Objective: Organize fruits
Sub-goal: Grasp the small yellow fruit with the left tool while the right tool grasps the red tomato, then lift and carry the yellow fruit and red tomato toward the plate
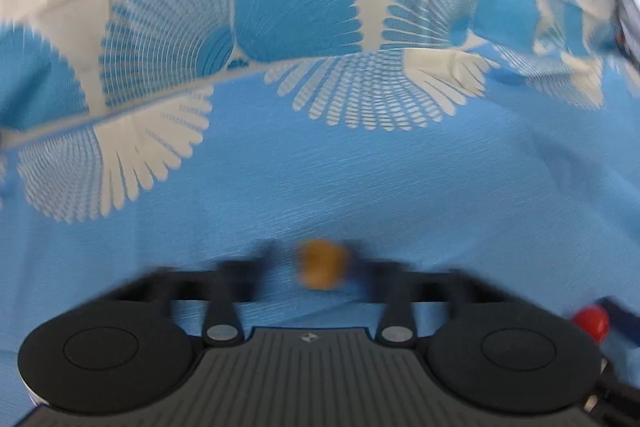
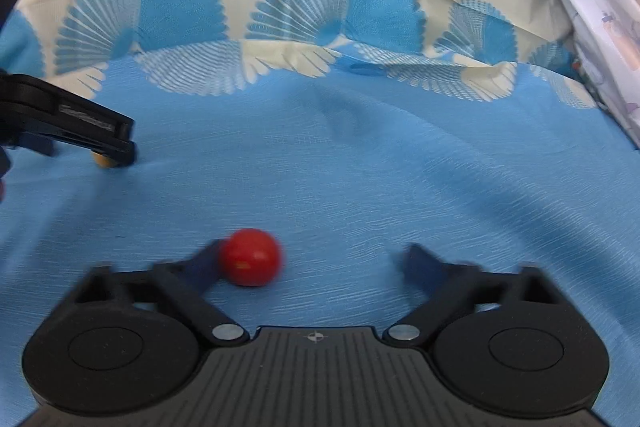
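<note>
Left wrist view
Left gripper (image 1: 320, 267): blurred; its two dark fingers stand a moderate way apart, one on each side of a small orange fruit
Orange fruit (image 1: 323, 264): small and roundish, smeared by blur, lying on the blue cloth between the fingertips; gaps seem to show on both sides, but the blur hides whether either finger touches it
Red fruit (image 1: 591, 319): at the lower right edge, partly hidden behind the gripper's body, with a dark blue finger of the right gripper just beside it
Cloth (image 1: 320, 179): blue fabric covering the counter, printed with white and blue fan-shaped spirals toward the far side, where it turns cream

Right wrist view
Right gripper (image 2: 316, 261): fingers spread wide, both tips low over the blue cloth (image 2: 360, 187)
Red fruit, seen here (image 2: 250, 257): round and glossy, resting on the cloth inside the open gripper, pressed against the tip of the finger on the picture's left; well apart from the other finger
Left gripper, seen from the side (image 2: 116, 151): reaches in from the left edge, its black fingertips down at the cloth
Orange fruit, seen here (image 2: 103, 160): only a sliver peeks out beneath those fingertips
Patterned sheet (image 2: 600, 27): pale printed fabric hanging at the far right, beside the cloth's edge
</note>
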Tool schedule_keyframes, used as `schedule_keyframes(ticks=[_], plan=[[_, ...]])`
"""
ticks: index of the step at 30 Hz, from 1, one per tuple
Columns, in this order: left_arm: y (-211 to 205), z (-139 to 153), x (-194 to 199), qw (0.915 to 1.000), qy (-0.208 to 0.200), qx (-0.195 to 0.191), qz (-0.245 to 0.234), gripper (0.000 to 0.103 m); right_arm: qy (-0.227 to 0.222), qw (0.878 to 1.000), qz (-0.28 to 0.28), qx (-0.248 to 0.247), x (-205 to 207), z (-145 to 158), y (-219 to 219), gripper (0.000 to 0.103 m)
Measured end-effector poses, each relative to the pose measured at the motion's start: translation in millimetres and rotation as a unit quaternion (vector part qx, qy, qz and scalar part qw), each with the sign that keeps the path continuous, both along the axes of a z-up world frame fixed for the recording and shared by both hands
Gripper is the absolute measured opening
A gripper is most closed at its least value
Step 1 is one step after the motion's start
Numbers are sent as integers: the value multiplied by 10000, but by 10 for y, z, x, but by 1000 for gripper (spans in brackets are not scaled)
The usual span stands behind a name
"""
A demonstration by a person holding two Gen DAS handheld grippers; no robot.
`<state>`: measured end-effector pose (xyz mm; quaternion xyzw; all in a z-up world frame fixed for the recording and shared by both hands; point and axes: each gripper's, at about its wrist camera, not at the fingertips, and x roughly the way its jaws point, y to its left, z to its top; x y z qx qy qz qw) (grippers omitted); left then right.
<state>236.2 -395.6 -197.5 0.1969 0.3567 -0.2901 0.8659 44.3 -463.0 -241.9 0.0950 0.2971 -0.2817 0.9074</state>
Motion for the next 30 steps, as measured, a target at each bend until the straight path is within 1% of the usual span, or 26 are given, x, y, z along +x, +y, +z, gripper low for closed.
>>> schedule_keyframes(ticks=[1,2,3,4,7,12,16,19,23,26,28,30], plan=[[19,42,-40,10000,-61,-52,-14,28,-27,9999,120,67,-8,25,31,31],[44,80,-73,9999,-94,-113,-47,28,-36,9998,147,113,-9,30,54,31],[51,104,-95,9999,-95,-88,-80,28,-30,9998,158,84,-8,27,74,31],[59,125,-107,9999,-56,-53,-87,28,-11,9998,175,33,2,31,85,31],[136,217,-163,10000,79,-10,-34,28,-104,9998,107,137,-20,48,55,31],[408,488,-372,9997,226,6,101,28,-149,9997,-72,187,-123,165,50,31],[794,726,-645,9998,79,-96,137,28,-230,9994,-31,276,-266,373,173,31],[986,764,-748,9999,-31,-11,127,28,-211,9996,30,201,-429,450,350,31],[1117,844,-785,9996,8,49,287,28,-92,9984,-146,534,-532,447,426,31],[1216,1009,-907,9995,-84,70,297,28,-226,9980,-174,561,-634,593,481,31],[1307,1132,-1017,9993,-108,97,331,28,-312,9978,-82,575,-726,729,568,31],[1433,1241,-1143,9991,-37,135,392,28,-364,9968,63,714,-827,859,672,31]])
